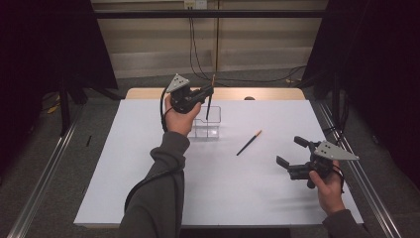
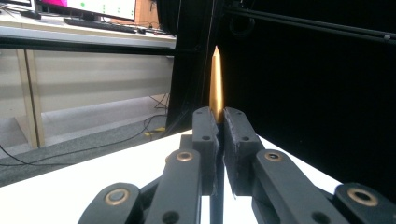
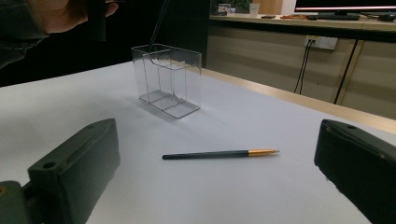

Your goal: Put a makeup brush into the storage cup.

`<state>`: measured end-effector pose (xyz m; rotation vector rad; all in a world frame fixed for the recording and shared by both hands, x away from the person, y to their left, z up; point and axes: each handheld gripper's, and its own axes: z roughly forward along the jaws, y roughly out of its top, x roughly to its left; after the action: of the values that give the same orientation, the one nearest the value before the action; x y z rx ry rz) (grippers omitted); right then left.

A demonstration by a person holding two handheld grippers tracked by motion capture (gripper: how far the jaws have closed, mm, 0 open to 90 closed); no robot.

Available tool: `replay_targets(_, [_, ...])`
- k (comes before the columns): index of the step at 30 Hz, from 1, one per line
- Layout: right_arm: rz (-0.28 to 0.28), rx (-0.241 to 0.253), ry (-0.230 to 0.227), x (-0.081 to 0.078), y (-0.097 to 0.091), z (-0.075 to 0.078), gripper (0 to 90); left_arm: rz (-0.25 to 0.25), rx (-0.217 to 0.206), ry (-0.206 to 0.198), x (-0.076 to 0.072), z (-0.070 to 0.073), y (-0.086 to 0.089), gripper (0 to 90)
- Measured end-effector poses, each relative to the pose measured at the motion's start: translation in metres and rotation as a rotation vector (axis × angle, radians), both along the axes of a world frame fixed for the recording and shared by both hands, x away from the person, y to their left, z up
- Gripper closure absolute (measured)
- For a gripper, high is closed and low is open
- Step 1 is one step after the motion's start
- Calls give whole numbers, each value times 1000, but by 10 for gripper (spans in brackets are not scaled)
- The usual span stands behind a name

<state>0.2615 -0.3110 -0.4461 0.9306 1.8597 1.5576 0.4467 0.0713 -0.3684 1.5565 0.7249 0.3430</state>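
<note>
My left gripper (image 1: 210, 91) is raised over the far middle of the table and shut on a dark pen (image 1: 208, 106) held upright. The pen's gold tip (image 2: 215, 84) pokes up between the closed jaws in the left gripper view. Its lower end (image 3: 159, 25) meets the open top of a clear plastic box (image 1: 207, 126) (image 3: 168, 79) with two compartments; how deep it reaches I cannot tell. A second dark pen with a gold tip (image 1: 249, 143) (image 3: 219, 153) lies flat on the white sheet, right of the box. My right gripper (image 1: 290, 150) hovers open at the table's right, jaws toward that pen.
The white sheet (image 1: 148, 173) covers the table, with a wooden strip (image 1: 267, 93) along the far edge. Metal rails (image 1: 44, 173) run down both sides on the floor. Cables (image 1: 198, 54) hang behind the table. Dark curtains (image 1: 376, 59) stand at left and right.
</note>
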Motion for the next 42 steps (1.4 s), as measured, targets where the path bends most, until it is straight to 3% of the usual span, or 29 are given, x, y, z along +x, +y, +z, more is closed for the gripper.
replay_targets(13, [2, 0, -10, 0, -1, 0, 0, 4, -14, 8, 3, -6, -6, 840])
replay_targets(16, [0, 8, -6, 0, -1, 0, 0, 9, 5, 5, 5, -8, -6, 840])
replay_targets(29, [-2, 4, -10, 1, -1, 0, 0, 16, 2, 7, 10, -14, -12, 840])
replay_targets(30, [1, 6, -6, 1, -1, 0, 0, 12, 16, 6, 11, -14, -11, 840])
replay_targets(34, [1, 1, -8, 1, 0, -1, 0, 13, -6, 18, 12, -15, -13, 840])
replay_targets(42, [-5, 4, 0, 0, -1, -1, 0, 20, 15, 10, 15, -18, -14, 840])
